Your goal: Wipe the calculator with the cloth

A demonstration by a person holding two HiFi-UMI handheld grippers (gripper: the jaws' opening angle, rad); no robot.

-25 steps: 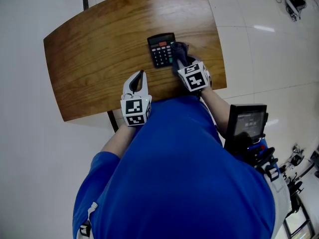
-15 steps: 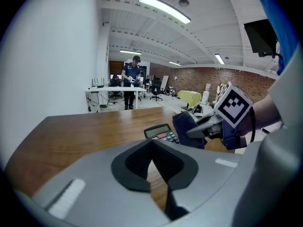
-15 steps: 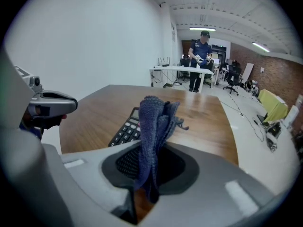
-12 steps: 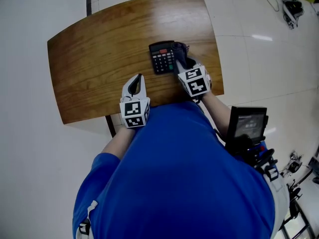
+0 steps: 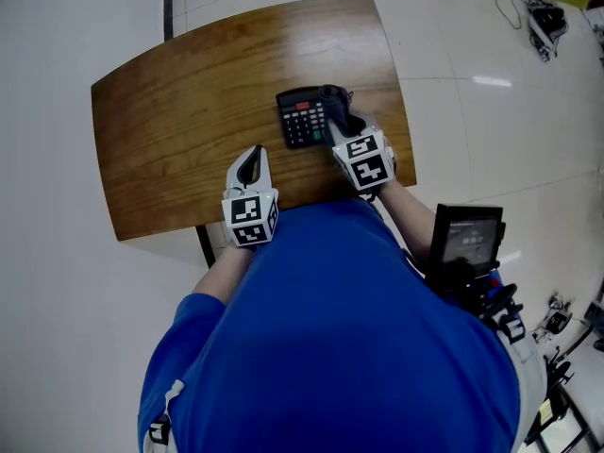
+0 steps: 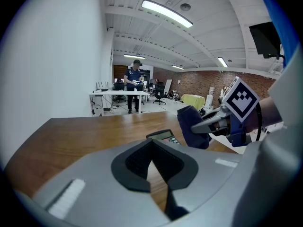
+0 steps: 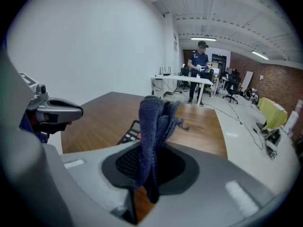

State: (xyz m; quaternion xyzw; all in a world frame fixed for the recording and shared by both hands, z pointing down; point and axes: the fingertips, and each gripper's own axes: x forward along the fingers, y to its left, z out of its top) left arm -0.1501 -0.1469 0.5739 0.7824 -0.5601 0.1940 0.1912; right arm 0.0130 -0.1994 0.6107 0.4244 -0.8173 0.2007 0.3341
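Right gripper point(image 5: 340, 119) is clamped down on a bunched-up dark blue cloth point(image 5: 337, 100), which sticks up out past its tips. The black calculator point(image 5: 302, 119) lies flat just ahead of that gripper and a touch to its left, with the cloth right at its right-hand edge. Can't tell if the cloth is actually pressing on it.

Left gripper point(image 5: 257, 151) sits well off to the left of the right one, over the near edge of the table point(image 5: 179, 111). Its jaws are closed together with nothing between them, and the calculator is ahead of it and to its right.

The table is a curved wood-grain top, otherwise bare, with some glare on the far side. It stands on a glossy white tile floor point(image 5: 57, 328).

Beyond the grippers the room is a big open workspace:
- a plain white wall on the left
- a brick wall point(image 6: 203, 82) at the back
- strip lights point(image 6: 166, 13) on a white ceiling
- a white desk point(image 7: 182, 81) far off, with a person point(image 7: 199, 70) standing at it
- office chairs point(image 7: 232, 90) near that desk

A black screen device point(image 5: 467, 239) hangs just behind the right gripper, at the wearer's side.
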